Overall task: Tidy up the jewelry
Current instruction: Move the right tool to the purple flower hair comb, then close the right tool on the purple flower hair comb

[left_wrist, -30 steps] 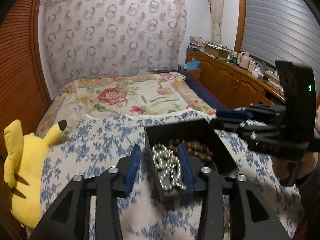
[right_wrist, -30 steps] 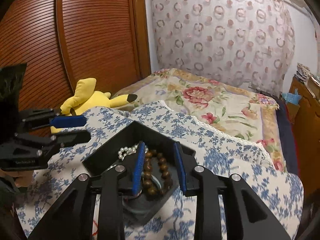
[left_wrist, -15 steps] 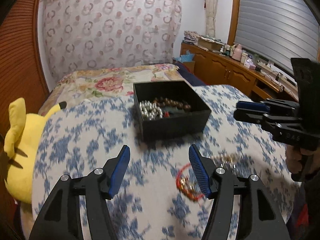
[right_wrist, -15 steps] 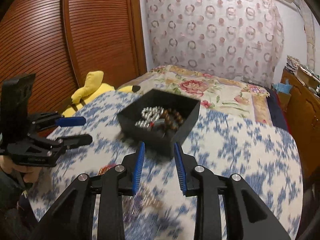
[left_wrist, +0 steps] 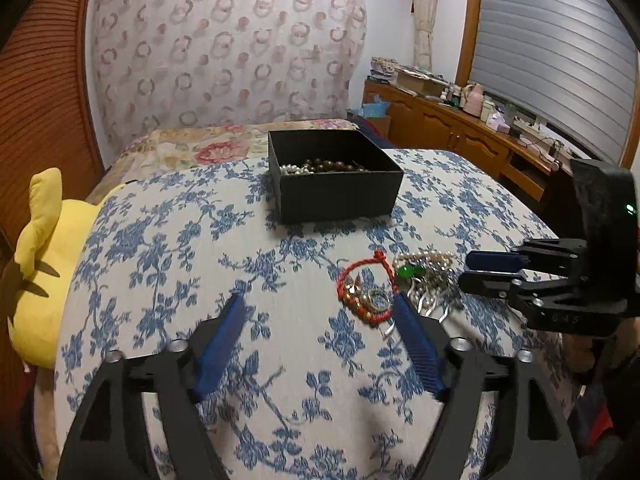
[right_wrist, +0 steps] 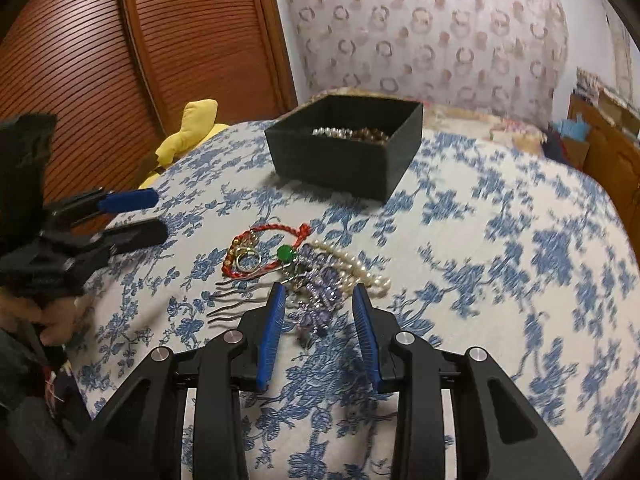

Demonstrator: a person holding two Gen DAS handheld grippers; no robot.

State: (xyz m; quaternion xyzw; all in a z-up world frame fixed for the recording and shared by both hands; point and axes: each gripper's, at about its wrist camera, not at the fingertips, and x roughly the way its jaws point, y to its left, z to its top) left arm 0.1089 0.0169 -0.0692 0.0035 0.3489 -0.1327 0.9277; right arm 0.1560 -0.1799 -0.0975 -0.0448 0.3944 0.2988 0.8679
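Across the frame's centre: blue-floral cloth [left_wrist: 248, 264], black box [left_wrist: 340, 196] at upper middle holding pearl and brown beads.
Loose jewelry pile [right_wrist: 308, 268] lies below the box, apart from it: red cord bracelet [left_wrist: 362, 292], pearl strand [right_wrist: 356, 264], green stone [right_wrist: 285, 253]. Left gripper [left_wrist: 320, 320], jaws just widened, stands spread with only cloth between, bracelet at its right pad. Right gripper [right_wrist: 318, 304] partly apart, straddling purple beads, not pressing.

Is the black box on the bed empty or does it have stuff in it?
Not empty. The open black box holds pearl beads and brown beads, seen over its rim.
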